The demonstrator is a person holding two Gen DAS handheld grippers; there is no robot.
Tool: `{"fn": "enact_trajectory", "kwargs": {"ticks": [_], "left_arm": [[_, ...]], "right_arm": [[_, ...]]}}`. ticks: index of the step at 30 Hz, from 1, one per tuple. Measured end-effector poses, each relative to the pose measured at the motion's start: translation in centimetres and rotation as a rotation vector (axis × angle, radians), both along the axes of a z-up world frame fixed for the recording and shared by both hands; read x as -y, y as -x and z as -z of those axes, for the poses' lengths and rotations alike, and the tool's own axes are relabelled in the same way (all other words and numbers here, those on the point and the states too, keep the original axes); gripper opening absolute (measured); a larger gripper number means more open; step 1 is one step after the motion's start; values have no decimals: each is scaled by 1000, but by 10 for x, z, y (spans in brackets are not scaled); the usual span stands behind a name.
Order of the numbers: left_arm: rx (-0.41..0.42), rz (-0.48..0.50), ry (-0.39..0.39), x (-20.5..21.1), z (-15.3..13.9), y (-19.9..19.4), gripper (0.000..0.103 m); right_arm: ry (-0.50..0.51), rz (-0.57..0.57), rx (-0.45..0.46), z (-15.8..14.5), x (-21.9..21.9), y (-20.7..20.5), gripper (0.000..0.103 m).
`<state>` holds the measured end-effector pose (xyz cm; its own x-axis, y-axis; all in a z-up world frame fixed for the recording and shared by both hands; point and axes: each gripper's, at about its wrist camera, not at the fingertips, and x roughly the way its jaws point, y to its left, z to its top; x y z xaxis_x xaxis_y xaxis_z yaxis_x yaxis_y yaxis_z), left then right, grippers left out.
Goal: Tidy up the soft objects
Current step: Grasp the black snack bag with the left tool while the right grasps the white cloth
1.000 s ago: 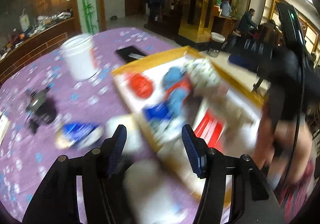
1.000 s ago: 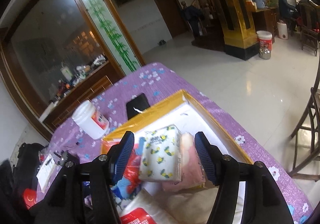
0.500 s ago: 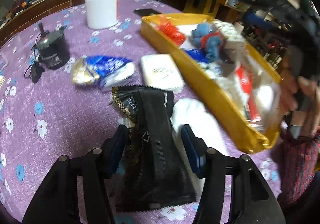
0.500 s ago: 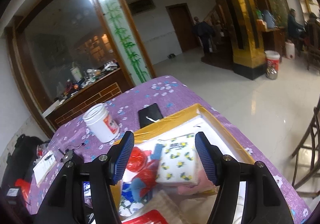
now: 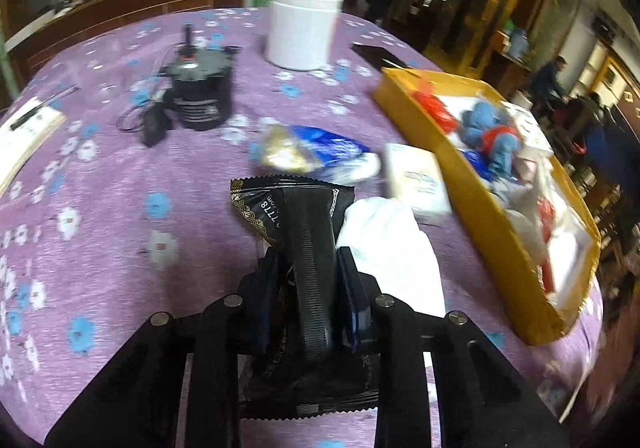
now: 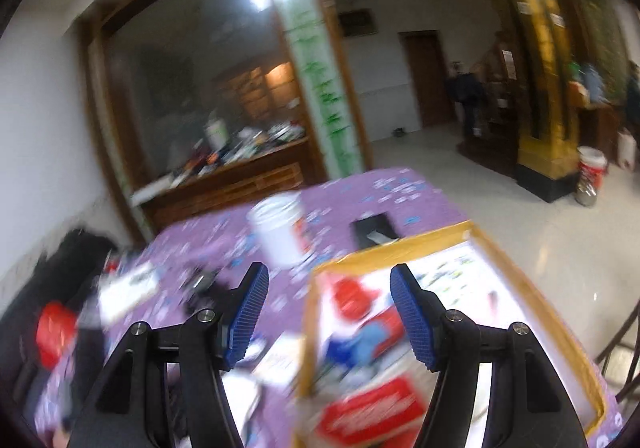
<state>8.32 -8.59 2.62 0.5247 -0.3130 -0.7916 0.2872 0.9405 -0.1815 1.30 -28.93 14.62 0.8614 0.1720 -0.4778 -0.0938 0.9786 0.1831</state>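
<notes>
My left gripper (image 5: 310, 272) is shut on a black foil packet (image 5: 304, 208), pinching its middle into a ridge just above the purple flowered tablecloth (image 5: 120, 216). A white soft bundle (image 5: 392, 244) lies against the packet's right side. Beyond it are a pale tissue pack (image 5: 418, 180) and a blue-and-white bag (image 5: 320, 152). The yellow box (image 5: 480, 216) on the right holds a blue plush toy (image 5: 492, 128) and red and white packs. My right gripper (image 6: 330, 308) hangs open and empty over the left rim of the yellow box (image 6: 400, 252); that view is blurred.
A white jar (image 5: 304, 32) and a black phone (image 5: 376, 54) stand at the table's far side. A black round device (image 5: 200, 92) with a cable sits far left, a paper pad (image 5: 24, 136) at the left edge. A wooden sideboard and tiled floor lie beyond.
My left gripper came down over the black packet and closed on it. My right gripper swung left, away from the bee-patterned tissue pack that was between its fingers in the box.
</notes>
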Motion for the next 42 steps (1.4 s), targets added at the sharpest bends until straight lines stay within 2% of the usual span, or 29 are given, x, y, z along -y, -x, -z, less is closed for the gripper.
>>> {"fn": "enact_trajectory", "kwargs": {"ticks": [3,5,9,17,20,21,22,23,24,25,27,29,31,34,36,38,41,42], "left_arm": [[-37,-17,66,-12,0,-4,25],[-56,-25,102,-20,1,-6,26],[-55,-56,139,-31,-2,-7,28],[-57,-67,140,-33,-2,-8,33],[-59,-70,120,-32,-1,-8,40],[-59,-73,112,-31,0,-8,42],[-57,-74,112,-31,1,-8,42],[-52,-70,106,-30,1,-8,39],[-44,-63,98,-28,1,-7,31],[-35,-55,98,-26,0,-5,26],[-13,-50,74,-22,-2,-3,24],[2,-45,53,-17,-2,-1,23],[7,-32,28,-12,0,0,23],[10,-32,-7,-7,4,-1,25],[6,-39,-36,-5,8,-2,39],[0,-39,-63,-2,12,-3,45],[37,-38,-130,8,14,2,47],[45,-48,-130,8,13,3,43]], "right_arm": [[8,-104,-149,20,-35,2,67],[53,-147,-239,38,-58,-3,67],[111,-191,-359,65,-85,-17,67],[240,-219,-444,91,-117,-53,67],[229,-238,-509,107,-122,-70,65],[234,-241,-525,112,-122,-73,58],[236,-247,-535,117,-123,-74,32],[240,-255,-525,119,-125,-72,25],[261,-243,-504,117,-125,-69,14],[271,-221,-477,112,-123,-67,7],[265,-175,-403,98,-114,-59,6],[314,-92,-284,80,-106,-50,6],[250,-84,-209,69,-95,-45,6],[191,-97,-156,61,-88,-39,6],[163,-123,-141,58,-87,-38,6],[163,-128,-128,56,-88,-38,6],[154,-136,-129,56,-88,-41,6],[153,-136,-130,56,-87,-41,6]]}}
